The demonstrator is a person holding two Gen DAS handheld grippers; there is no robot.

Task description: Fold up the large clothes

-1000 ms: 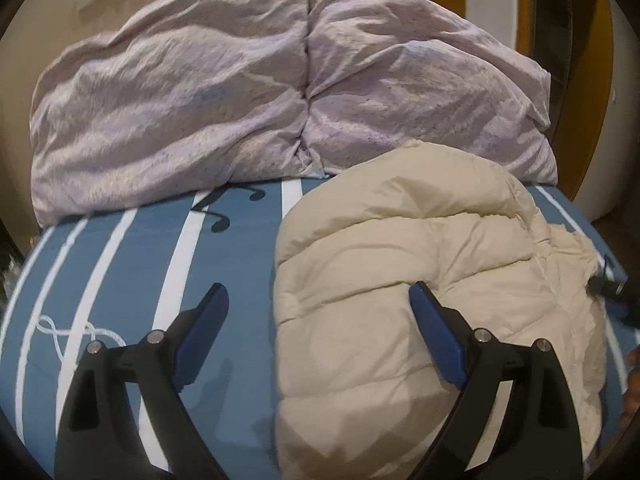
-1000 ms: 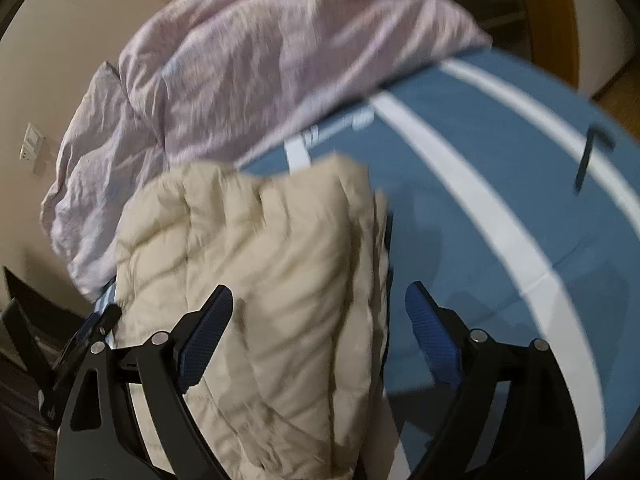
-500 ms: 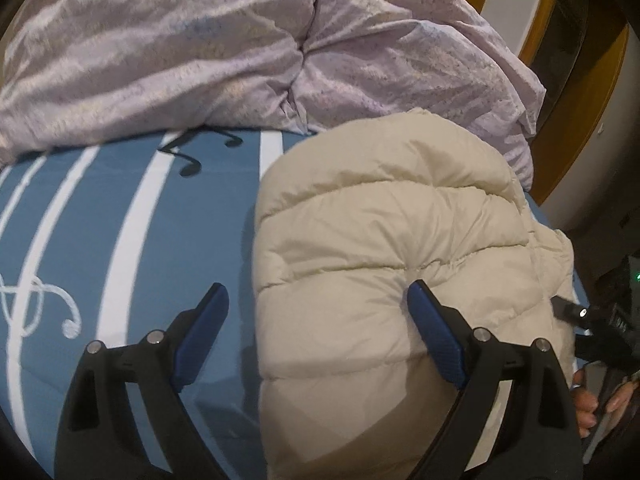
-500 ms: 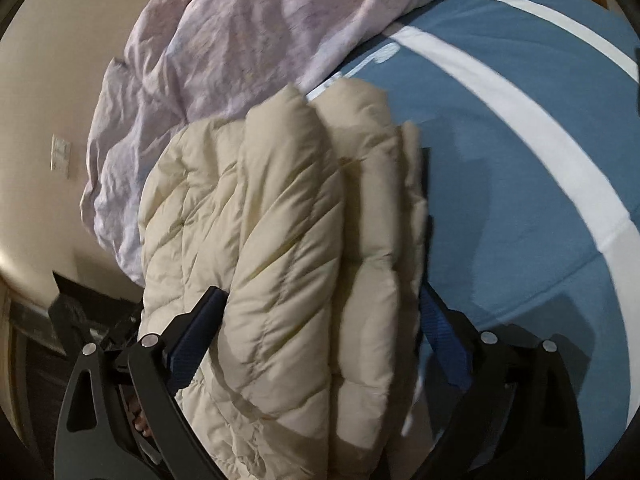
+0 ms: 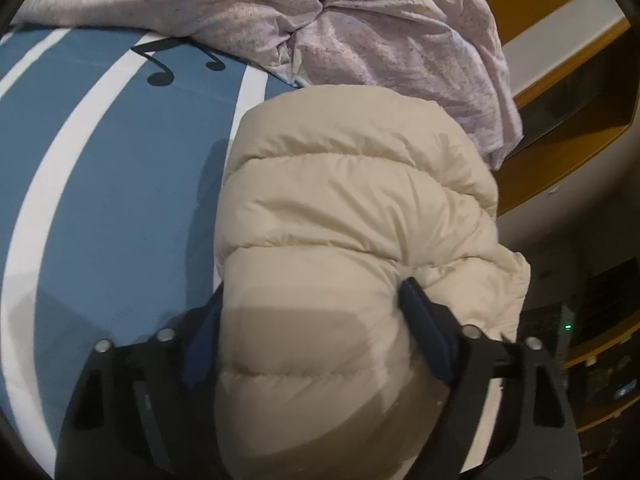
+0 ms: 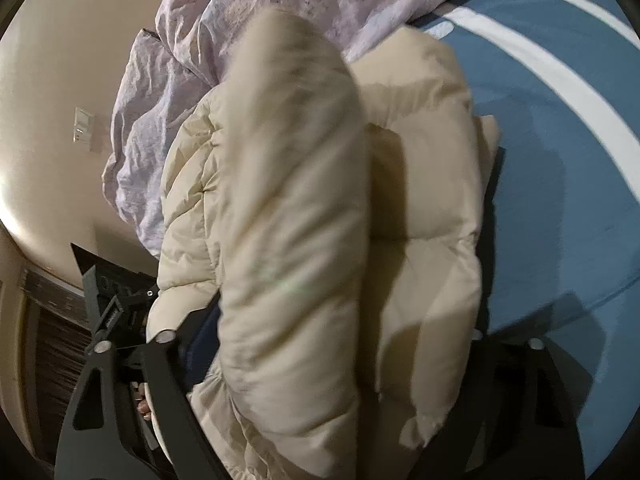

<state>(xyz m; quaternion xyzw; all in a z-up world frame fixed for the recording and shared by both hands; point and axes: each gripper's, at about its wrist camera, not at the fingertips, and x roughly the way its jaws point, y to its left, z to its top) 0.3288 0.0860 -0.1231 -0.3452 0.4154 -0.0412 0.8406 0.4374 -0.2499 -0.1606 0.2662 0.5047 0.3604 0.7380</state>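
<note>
A: Where is the jacket (image 5: 352, 216) found?

B: On the bed (image 5: 104, 184), bunched lengthwise ahead, straddled by both grippers.

A: And the grip?

B: The left gripper (image 5: 312, 332) is spread wide around its near end. The right gripper's (image 6: 332, 344) jaws are largely buried; no closure can be judged.

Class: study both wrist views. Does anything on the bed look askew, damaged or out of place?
Nothing looks damaged. The cream puffer jacket is a bulky, uneven bundle, one thick fold bulging above the rest. A crumpled lilac duvet lies heaped on the blue striped sheet.
</note>
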